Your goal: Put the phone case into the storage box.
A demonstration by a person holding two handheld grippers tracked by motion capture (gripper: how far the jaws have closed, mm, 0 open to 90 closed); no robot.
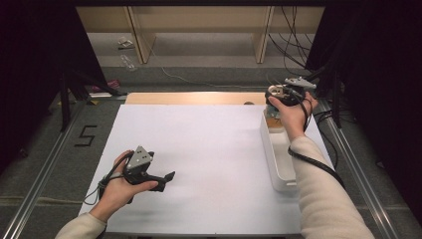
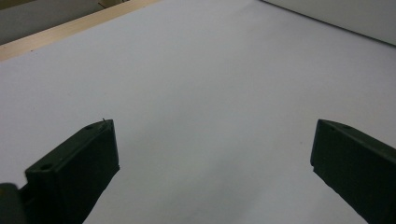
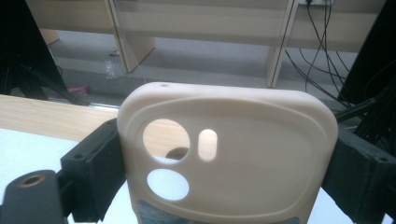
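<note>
Phone case (image 3: 227, 156), cream, clamped across its width in right tongs (image 1: 284, 92) at two o'clock, above the white tray's (image 1: 278, 167) far end. Left tongs (image 1: 166, 180) gape empty over the bench (image 1: 214, 149) at seven o'clock.

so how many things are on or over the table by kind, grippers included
hand-held gripper: 2 (left hand-held gripper, right hand-held gripper)
phone case: 1
white tray: 1
total: 4
</note>
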